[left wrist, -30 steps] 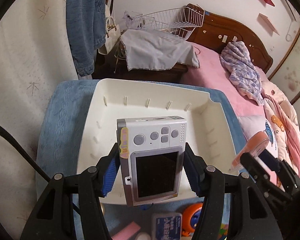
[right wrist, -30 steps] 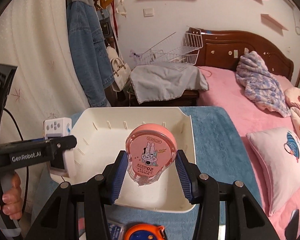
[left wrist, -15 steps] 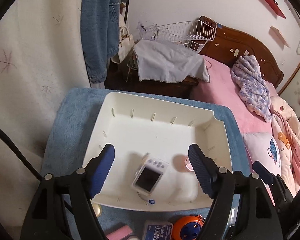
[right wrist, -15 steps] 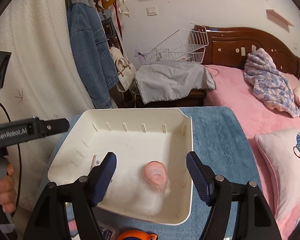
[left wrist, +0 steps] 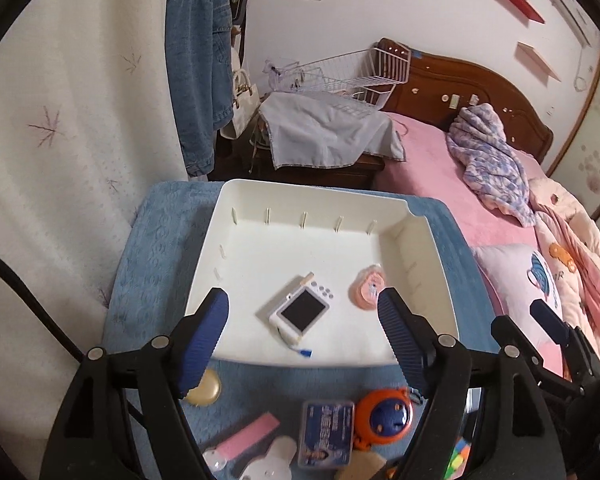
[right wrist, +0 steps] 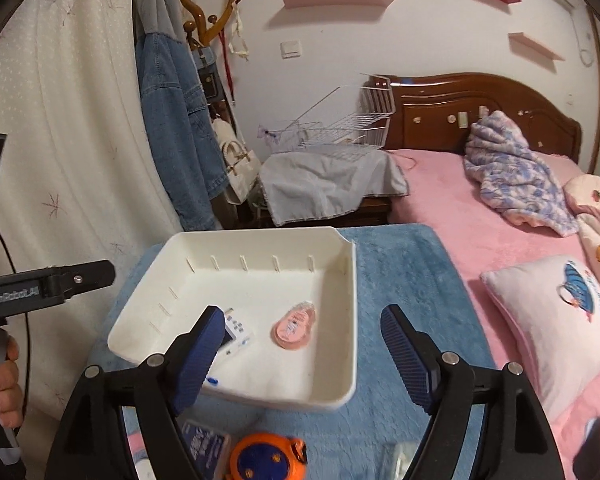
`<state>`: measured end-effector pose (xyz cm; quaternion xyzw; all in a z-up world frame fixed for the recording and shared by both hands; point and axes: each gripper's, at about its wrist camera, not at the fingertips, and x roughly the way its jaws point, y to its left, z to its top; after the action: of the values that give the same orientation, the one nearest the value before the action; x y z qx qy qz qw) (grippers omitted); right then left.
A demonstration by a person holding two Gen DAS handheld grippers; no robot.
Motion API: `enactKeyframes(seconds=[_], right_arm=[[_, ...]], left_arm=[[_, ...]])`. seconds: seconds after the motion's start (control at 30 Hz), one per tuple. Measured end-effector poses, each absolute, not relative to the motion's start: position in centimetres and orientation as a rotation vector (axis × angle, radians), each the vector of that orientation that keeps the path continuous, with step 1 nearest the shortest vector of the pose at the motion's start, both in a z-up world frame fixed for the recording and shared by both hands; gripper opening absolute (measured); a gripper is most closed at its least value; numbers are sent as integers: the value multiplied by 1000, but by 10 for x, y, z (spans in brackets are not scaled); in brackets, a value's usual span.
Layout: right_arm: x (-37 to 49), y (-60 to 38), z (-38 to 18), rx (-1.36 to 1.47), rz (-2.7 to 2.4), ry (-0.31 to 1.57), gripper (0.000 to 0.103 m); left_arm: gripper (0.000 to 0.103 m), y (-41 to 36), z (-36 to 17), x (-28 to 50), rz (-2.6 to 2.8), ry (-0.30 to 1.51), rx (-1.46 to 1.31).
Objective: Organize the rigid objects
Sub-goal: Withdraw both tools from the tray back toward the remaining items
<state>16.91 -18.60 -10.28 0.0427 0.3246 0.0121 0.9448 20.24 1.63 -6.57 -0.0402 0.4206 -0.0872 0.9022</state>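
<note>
A white tray (left wrist: 432, 276) sits on a blue mat; it also shows in the right wrist view (right wrist: 352, 312). Inside it lie a small white camera (left wrist: 302, 311), screen up, and a pink correction tape (left wrist: 367, 293). The right wrist view shows the camera (right wrist: 236, 334) partly behind a finger and the pink tape (right wrist: 294, 326). My left gripper (left wrist: 303, 338) is open and empty above the tray's near edge. My right gripper (right wrist: 302, 354) is open and empty above the tray's near side.
On the mat in front of the tray lie an orange tape measure (left wrist: 384, 416), a blue card box (left wrist: 326, 434), a pink eraser (left wrist: 246, 438), a round cream compact (left wrist: 204, 388) and a colour cube (left wrist: 458, 454). A pink bed (right wrist: 480, 216) lies to the right.
Both grippers let go: the camera and the pink tape dropped into the tray. Both grippers opened wide and pulled back and up from the tray.
</note>
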Motion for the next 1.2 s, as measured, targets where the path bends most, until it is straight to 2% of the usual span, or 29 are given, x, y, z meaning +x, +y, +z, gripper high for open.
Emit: enactKeyframes(seconds=[0.33, 0.67, 0.93, 1.2], right_arm=[[84, -169, -97, 74, -44, 641, 81], [4, -158, -105, 55, -129, 665, 81], [-40, -152, -117, 20, -152, 688, 81], [-49, -154, -135, -60, -90, 735, 81]], left_arm=[[81, 37, -58, 125, -237, 850, -63], [82, 45, -73, 67, -325, 900, -56], [82, 29, -82, 50, -382, 945, -3], [82, -4, -108, 56, -398, 1060, 99]])
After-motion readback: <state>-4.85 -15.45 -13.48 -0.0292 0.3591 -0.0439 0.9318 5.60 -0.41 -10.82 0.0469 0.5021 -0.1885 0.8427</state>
